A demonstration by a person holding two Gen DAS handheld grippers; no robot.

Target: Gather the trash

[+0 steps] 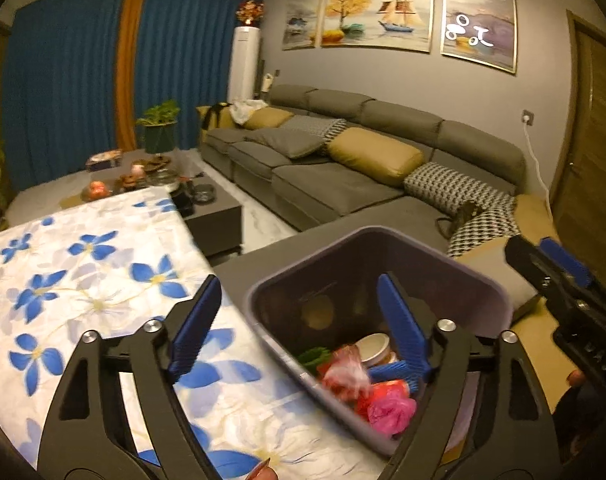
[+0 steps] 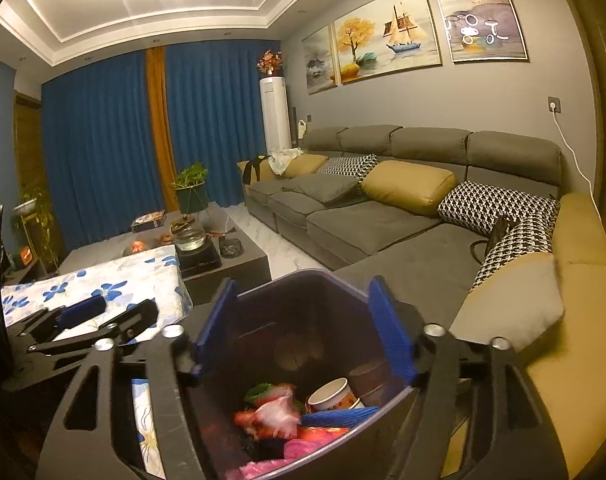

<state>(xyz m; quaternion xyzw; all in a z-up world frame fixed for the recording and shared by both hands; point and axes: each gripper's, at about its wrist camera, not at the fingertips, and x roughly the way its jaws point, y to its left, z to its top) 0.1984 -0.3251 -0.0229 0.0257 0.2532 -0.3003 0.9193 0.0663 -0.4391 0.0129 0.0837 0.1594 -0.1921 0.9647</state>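
1. With both cameras over the dark bin (image 1: pixel 383 248), I see my left gripper (image 1: pixel 299 328) spread wide, nothing between its pads.
2. My right gripper (image 2: pixel 303 332) also gapes wide and empty above the bin.
3. Trash lies inside: a paper cup (image 2: pixel 333 398), a pink bag (image 1: pixel 391 408), and a blurred red-white wrapper (image 2: pixel 275 416), possibly plastic.
4. Beside the bin is the floral-clothed bench (image 1: pixel 83 264).
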